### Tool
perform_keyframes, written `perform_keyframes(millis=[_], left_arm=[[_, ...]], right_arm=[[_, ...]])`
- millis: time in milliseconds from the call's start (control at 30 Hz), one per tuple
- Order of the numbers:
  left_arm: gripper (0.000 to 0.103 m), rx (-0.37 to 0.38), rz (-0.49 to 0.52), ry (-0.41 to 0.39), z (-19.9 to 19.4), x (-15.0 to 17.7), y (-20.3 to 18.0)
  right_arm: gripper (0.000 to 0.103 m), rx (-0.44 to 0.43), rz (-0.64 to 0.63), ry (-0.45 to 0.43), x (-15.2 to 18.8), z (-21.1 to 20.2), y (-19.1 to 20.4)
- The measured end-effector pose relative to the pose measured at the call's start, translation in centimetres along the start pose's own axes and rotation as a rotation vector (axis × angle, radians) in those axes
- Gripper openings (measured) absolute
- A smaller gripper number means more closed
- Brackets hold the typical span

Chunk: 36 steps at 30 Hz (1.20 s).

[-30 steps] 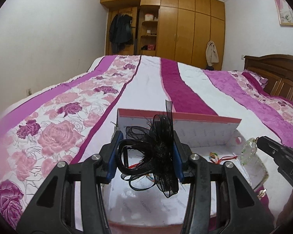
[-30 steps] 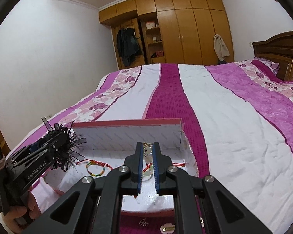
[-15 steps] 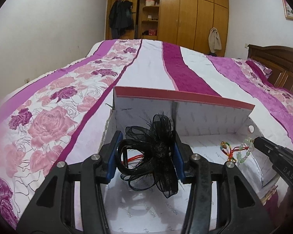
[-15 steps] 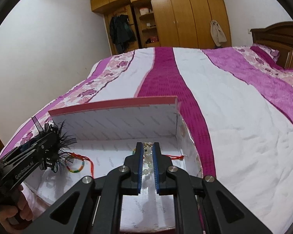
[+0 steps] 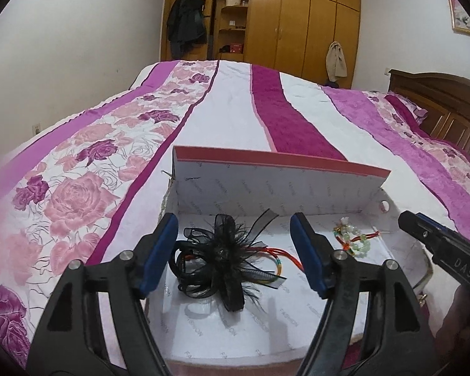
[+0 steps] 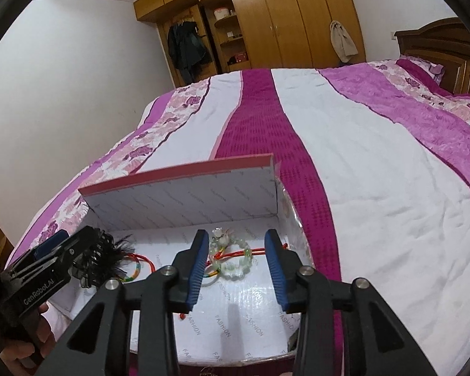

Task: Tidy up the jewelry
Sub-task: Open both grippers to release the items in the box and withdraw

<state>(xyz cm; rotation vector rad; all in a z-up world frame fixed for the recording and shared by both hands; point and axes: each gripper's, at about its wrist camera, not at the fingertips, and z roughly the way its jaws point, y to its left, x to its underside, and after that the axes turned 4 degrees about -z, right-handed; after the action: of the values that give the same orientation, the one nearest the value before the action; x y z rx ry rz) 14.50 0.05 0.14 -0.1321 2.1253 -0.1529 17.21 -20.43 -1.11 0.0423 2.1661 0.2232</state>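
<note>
Black feathered hair clip (image 5: pixel 225 261) lies on the floor of the open white box (image 5: pixel 266 319), left half, between the left gripper's (image 5: pixel 235 252) blue pads; jaws spread wide, touching nothing. A rainbow string bracelet (image 5: pixel 277 264) with red cord lies partly under the clip's right side. Pale green bead bracelet (image 6: pixel 235 261) with red cord rests in the box's right half, near the back wall. Right gripper (image 6: pixel 236 264) hangs over it, jaws wide apart, pads clear of the beads. Box lid (image 6: pixel 185 200) stands raised at the back, pink-edged, printed lining inside. Box sits on a bed (image 6: pixel 376 172) with a pink, magenta and white striped quilt. Wooden wardrobe (image 5: pixel 297 22) at the far wall.
</note>
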Motion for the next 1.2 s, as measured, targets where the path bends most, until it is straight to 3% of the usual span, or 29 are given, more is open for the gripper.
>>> perform_keyframes(millis=[533, 1200], left_arm=[[0.067, 0.053, -0.003, 0.024, -5.1, -0.7, 0.2], [0.067, 0.052, 0.031, 0.133, -10.5, 1.3, 1.0]], right_arm=[[0.046, -0.033, 0.033, -0.035, -0.7, -5.8, 0.4], [0.051, -0.052, 0.037, -0.037, 2.9, -12.8, 1.2]])
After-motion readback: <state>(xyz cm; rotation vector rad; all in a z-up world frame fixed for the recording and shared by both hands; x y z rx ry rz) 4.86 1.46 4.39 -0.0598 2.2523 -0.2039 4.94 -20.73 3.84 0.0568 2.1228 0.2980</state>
